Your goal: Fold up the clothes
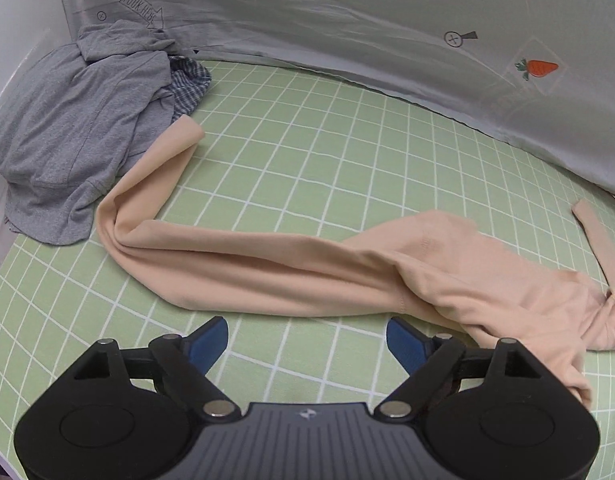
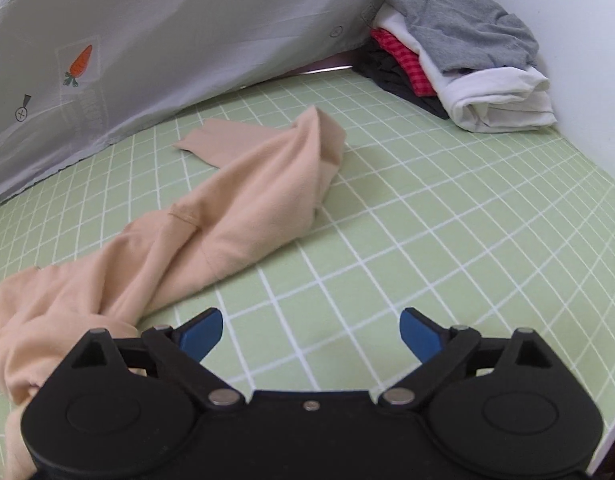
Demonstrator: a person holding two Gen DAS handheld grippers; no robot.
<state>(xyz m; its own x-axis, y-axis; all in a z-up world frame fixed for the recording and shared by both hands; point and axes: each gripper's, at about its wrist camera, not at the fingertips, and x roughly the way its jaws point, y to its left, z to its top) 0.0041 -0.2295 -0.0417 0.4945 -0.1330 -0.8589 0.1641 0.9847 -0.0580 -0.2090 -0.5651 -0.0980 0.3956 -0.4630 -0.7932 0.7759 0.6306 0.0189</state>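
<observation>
A peach-coloured garment [image 1: 291, 268] lies bunched in a long twisted strip across the green checked sheet [image 1: 307, 168]. My left gripper [image 1: 307, 340] hovers just in front of its near edge, jaws wide open, nothing between the blue pads [image 1: 209, 342]. In the right wrist view the same peach garment [image 2: 211, 220] runs from the lower left up toward the middle, one end rising in a fold. My right gripper [image 2: 311, 334] stands open over bare sheet [image 2: 427, 220] to the right of the cloth, apart from it, with nothing between its blue pads [image 2: 421, 334].
A crumpled grey garment [image 1: 79, 136] with a blue checked piece [image 1: 189, 84] lies at the far left by a white wall. A stack of folded clothes [image 2: 467, 64], grey, white, red and dark, sits in the far right corner. A grey printed cloth [image 1: 347, 32] hangs behind.
</observation>
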